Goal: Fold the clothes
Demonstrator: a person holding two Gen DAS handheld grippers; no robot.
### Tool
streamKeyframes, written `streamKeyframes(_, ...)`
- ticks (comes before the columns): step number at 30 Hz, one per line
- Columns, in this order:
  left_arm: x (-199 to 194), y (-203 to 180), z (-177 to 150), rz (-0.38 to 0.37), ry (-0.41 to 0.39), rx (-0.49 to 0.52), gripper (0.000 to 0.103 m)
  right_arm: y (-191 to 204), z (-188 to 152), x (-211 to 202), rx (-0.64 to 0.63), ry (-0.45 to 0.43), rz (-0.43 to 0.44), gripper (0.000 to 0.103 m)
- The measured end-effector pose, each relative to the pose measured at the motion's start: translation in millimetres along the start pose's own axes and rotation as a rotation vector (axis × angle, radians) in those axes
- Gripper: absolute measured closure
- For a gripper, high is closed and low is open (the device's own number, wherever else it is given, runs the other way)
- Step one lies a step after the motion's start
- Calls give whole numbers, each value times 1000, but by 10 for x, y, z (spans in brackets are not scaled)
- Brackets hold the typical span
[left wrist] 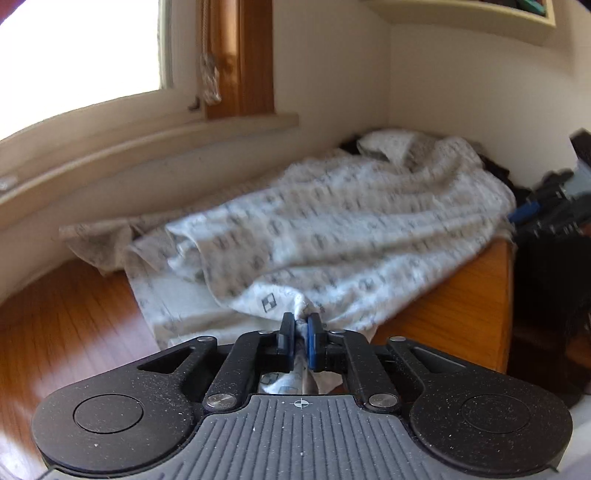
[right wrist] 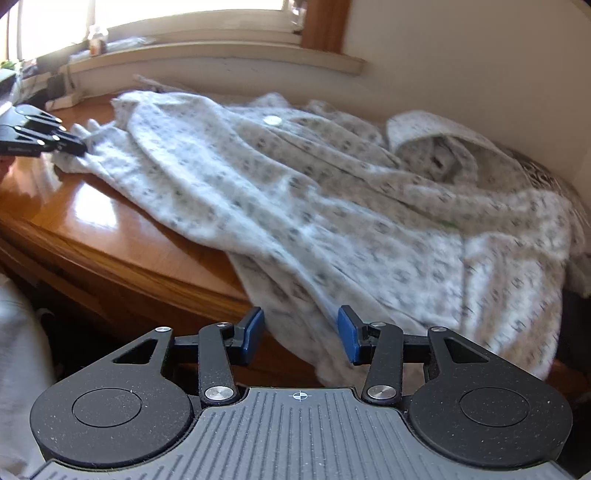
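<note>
A white shirt (left wrist: 332, 221) printed with small grey squares lies crumpled across the wooden table (left wrist: 450, 295). My left gripper (left wrist: 301, 325) is shut on a bunched edge of the shirt near the table's front. In the right wrist view the same shirt (right wrist: 332, 192) spreads over the table (right wrist: 110, 229), its collar at the far right and a hem hanging over the near edge. My right gripper (right wrist: 301, 325) stands open at that hanging hem, cloth showing between its blue pads. The left gripper (right wrist: 79, 149) shows at the far left, pinching a corner of the shirt.
A window sill (right wrist: 221, 51) with a bottle (right wrist: 98, 38) and clutter runs along the back wall. Dark objects (left wrist: 554, 214) stand at the table's right end. A shelf (left wrist: 480, 18) hangs high on the wall. The table's near edge drops off below the grippers.
</note>
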State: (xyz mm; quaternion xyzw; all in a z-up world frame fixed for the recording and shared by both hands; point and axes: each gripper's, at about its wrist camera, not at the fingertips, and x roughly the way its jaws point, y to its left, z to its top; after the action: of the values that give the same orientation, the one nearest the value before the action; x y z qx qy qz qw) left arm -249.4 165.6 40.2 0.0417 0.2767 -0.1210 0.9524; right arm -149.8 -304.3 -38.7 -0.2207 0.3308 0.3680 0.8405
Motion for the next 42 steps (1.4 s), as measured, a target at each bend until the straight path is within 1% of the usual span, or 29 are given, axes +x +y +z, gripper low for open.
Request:
streamKeyframes(4,-276,123,185,-19,-123,-96,97,-48,-95,-17,13,21,-16,61)
streamKeyframes(7,-448,179,336,-65,-176,-133,97,-6,-157,20,0,23,-37,62)
streamKeyframes(9,-496,168,371,-70,-191,-133,97,-2,-159,-16,-11,18,-49,63)
streamKeyframes(10,-521,162,389,-73,-199,-133,97,-1,-158,-37,-16,15,-54,67)
streamKeyframes(12,-569,150,425,-78,-214,-133,97,1,-156,-78,-27,10,-65,85)
streamKeyframes(13,-594,144,443,-80,-221,-133,97,2,-156,-99,-33,7,-70,98)
streamKeyframes(16,-667,127,492,-88,-242,-132,97,4,-154,-161,-49,-2,-87,100)
streamKeyframes(18,-732,117,460,-85,-239,-123,97,33,-133,-272,-65,-17,-96,100)
streamKeyframes(22,-797,91,234,-96,-182,-124,97,69,-54,-754,-91,-44,-60,100)
streamKeyframes(26,-863,64,8,-107,-126,-125,97,185,-74,-927,-114,3,55,102)
streamKeyframes(28,-896,51,-104,-112,-97,-125,97,185,-58,-937,-81,4,94,102)
streamKeyframes(29,-912,44,-161,-115,-83,-125,97,172,-33,-929,-75,-8,89,100)
streamKeyframes(30,-929,38,-217,-117,-69,-125,97,158,-1,-904,-70,-18,71,99)
streamKeyframes(33,-978,18,-387,-125,-27,-125,97,108,152,-757,-51,-49,54,98)
streamKeyframes(34,-995,11,-443,-128,-12,-126,97,103,216,-675,-40,-66,48,96)
streamKeyframes(36,-995,-18,-490,-137,12,-122,97,96,349,-501,-14,-102,38,90)
streamKeyframes(38,-961,-54,-497,-157,42,-112,97,78,502,-272,15,-140,31,75)
streamKeyframes(40,-936,-69,-512,-167,67,-112,96,124,644,-14,40,-166,32,72)
streamKeyframes(42,-924,-41,-501,-160,78,-110,95,220,805,250,55,-175,37,71)
